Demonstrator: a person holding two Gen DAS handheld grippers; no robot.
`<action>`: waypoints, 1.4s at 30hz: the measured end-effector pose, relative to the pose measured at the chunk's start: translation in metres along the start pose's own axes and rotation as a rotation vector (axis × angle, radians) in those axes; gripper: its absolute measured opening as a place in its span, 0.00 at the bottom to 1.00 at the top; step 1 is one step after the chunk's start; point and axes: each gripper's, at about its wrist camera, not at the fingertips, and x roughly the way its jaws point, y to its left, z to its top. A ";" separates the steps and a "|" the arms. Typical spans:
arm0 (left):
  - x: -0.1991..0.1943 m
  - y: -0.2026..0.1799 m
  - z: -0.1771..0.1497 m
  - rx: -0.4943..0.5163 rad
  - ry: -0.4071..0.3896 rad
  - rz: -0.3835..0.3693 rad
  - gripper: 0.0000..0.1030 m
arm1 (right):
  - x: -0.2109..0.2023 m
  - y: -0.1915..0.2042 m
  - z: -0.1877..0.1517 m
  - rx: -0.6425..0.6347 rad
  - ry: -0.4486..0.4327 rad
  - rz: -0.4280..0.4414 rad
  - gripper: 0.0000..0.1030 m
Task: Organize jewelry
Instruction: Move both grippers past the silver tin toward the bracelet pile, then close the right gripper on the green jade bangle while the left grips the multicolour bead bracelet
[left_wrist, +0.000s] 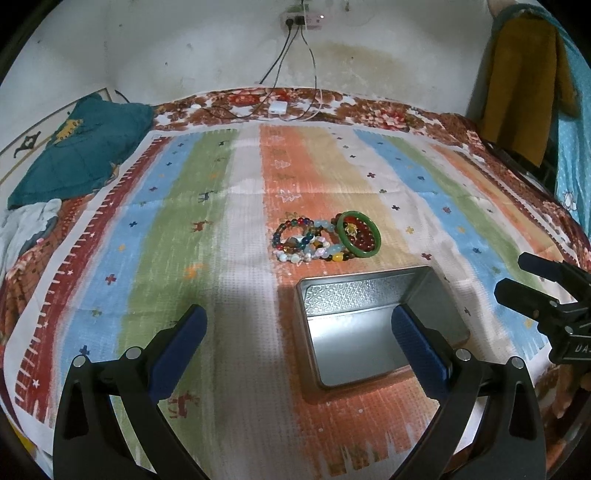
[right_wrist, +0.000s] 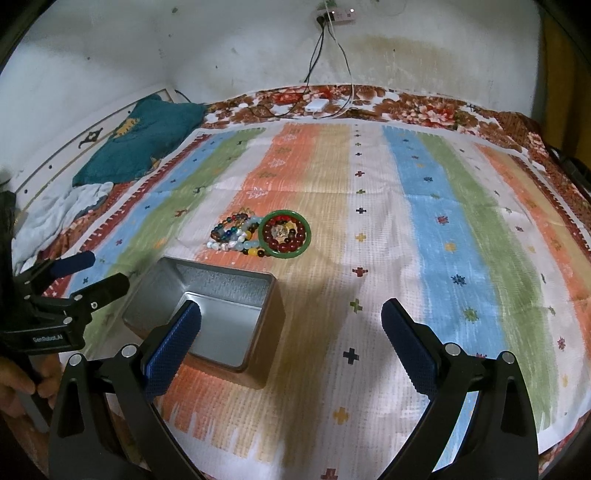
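Striped cloth (left_wrist: 236, 206) on bed. Bracelets (left_wrist: 314, 240) heaped w/ green bangle (left_wrist: 360, 233) just beyond empty metal tin (left_wrist: 373, 291). Left gripper (left_wrist: 299, 343), right gripper (right_wrist: 291, 332) both spread wide, nothing held. Risk: tangled strands drag neighbours; smooth bangle may slip.

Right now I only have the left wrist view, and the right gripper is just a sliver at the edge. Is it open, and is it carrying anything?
Observer: The right gripper is wide open, with nothing between its fingers.
Operator: Is it lined up over the tin?
Observer: Not centred. The tin sits toward its left finger, and striped cloth fills the gap.
Operator: What's behind my left gripper?
Observer: A hand on the handle of the left gripper.
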 end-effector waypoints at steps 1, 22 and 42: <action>0.001 0.001 0.002 0.003 -0.002 0.002 0.95 | 0.000 -0.001 0.002 -0.003 0.000 -0.001 0.96; 0.042 0.037 0.032 -0.053 0.050 0.030 0.95 | 0.038 -0.018 0.033 0.004 0.063 0.005 0.96; 0.087 0.055 0.046 -0.082 0.091 0.018 0.95 | 0.081 -0.020 0.057 -0.054 0.092 0.026 0.96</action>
